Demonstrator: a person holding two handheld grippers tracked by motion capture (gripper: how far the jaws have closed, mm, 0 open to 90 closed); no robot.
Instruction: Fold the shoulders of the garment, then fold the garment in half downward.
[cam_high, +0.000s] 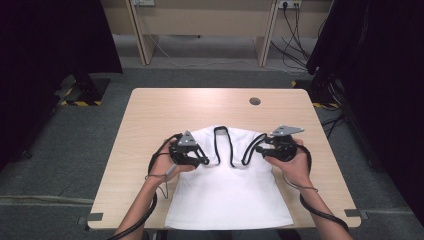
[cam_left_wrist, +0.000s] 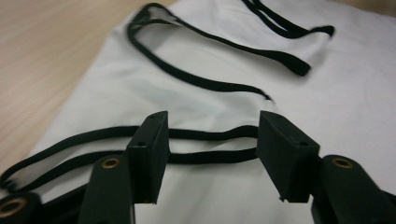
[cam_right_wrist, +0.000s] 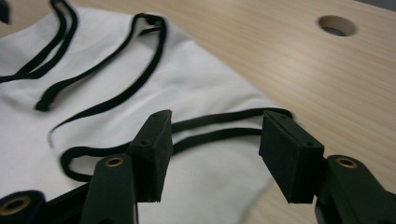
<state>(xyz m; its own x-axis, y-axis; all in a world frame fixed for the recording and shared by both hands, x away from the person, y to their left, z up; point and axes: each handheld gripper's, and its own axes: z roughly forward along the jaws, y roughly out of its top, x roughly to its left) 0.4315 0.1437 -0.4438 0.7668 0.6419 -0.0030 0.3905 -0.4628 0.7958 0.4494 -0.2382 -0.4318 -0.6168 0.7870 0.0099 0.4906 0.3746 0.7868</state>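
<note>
Garment: a white garment (cam_high: 227, 190) with black straps (cam_high: 223, 145) is laid flat on the tabletop (cam_high: 150, 115), at its near edge.
Left hand-held gripper (cam_high: 202, 161): spread over the garment's left strap, nothing pinched.
Right hand-held gripper (cam_high: 261, 150): spread over the garment's right strap, nothing pinched.
Writing: none readable.

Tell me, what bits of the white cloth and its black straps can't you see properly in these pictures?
- White cloth: high view, its near edge meets the table's front edge; whether it hangs over is unclear.
- Black straps: high view, the outer strap ends hide behind the left hand-held gripper and right hand-held gripper.
- Left gripper view: strap crosses behind the black jaws; the far straps are blurred.
- Right gripper view: strap partly covered likewise.
</note>
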